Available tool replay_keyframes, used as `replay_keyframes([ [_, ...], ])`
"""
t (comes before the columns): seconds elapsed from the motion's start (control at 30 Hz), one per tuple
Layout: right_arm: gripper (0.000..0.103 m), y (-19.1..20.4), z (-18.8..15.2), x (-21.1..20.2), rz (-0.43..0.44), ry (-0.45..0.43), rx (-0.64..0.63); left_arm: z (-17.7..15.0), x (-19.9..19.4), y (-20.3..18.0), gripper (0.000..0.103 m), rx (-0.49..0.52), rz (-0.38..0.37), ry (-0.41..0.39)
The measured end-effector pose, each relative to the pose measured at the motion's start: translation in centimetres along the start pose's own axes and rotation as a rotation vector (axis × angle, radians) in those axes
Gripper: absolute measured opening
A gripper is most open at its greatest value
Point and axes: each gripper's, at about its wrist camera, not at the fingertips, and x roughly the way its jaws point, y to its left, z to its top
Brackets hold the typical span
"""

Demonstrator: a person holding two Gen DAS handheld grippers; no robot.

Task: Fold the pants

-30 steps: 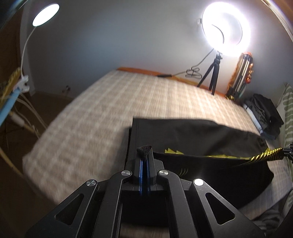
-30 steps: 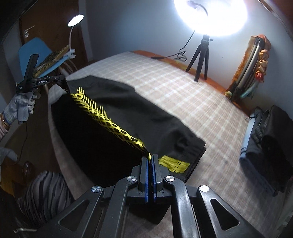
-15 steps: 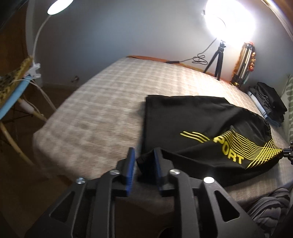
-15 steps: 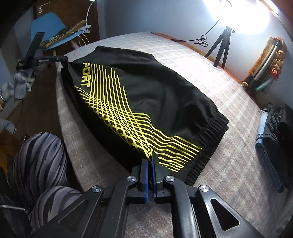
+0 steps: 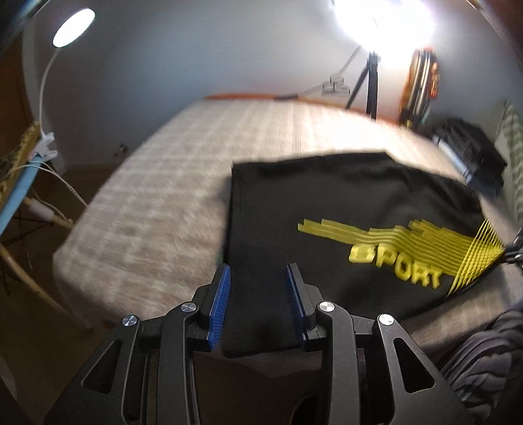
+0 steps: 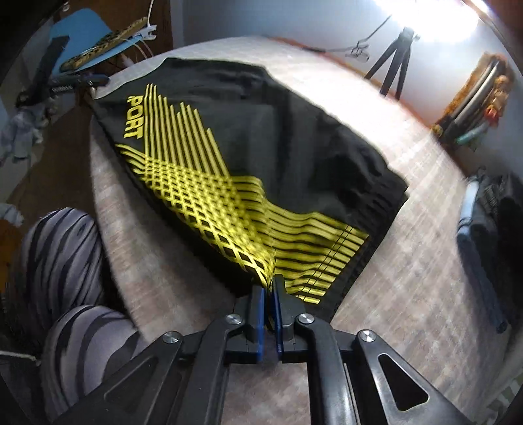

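Observation:
Black pants (image 5: pixel 327 202) with yellow stripes and the word SPORT lie folded on a checked bed (image 5: pixel 196 163). My left gripper (image 5: pixel 258 278) is open at the near corner of the pants, its blue pads apart with the cloth lying loose between them. My right gripper (image 6: pixel 268 284) is shut on the yellow-striped edge of the pants (image 6: pixel 235 137) and lifts it slightly off the bed (image 6: pixel 408 261). The left gripper also shows in the right wrist view (image 6: pixel 94 81) at the far corner.
A ring light on a tripod (image 5: pixel 369 81) stands behind the bed. A pile of dark clothes (image 6: pixel 490 222) lies on the bed's right side. A blue chair (image 6: pixel 81 36) and a desk lamp (image 5: pixel 73 31) stand on the left. My striped legs (image 6: pixel 65 261) are at the bed's edge.
My left gripper has opened wide and let go of the corner of the pants. The pants have come down flat on the bed. The right gripper stays shut on its edge.

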Motion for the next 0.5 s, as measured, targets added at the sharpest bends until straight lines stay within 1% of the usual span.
replay_keyframes([
  [0.03, 0.031, 0.1, 0.0, -0.4, 0.006, -0.001, -0.004, -0.2, 0.2, 0.0, 0.033, -0.002, 0.008, 0.001],
  [0.13, 0.036, 0.6, 0.8, -2.1, 0.019, -0.038, -0.04, -1.0, 0.0, 0.1, 0.033, -0.025, 0.025, -0.023],
  [0.2, 0.038, 0.6, 2.3, -3.2, 0.043, -0.081, -0.041, -1.2, -0.5, -0.1, 0.033, -0.014, 0.053, -0.046],
  [0.27, 0.04, 0.5, 4.4, -4.0, 0.057, -0.121, -0.035, -1.5, -0.9, -0.2, 0.033, -0.008, 0.071, -0.068],
  [0.37, 0.041, 1.0, 8.1, -4.4, 0.087, -0.176, -0.043, -2.0, -1.5, -0.2, 0.033, -0.007, 0.093, -0.099],
  [0.5, 0.043, 2.2, 13.7, -3.9, 0.129, -0.248, -0.073, -2.9, -1.5, 0.3, 0.033, -0.027, 0.113, -0.103],
])
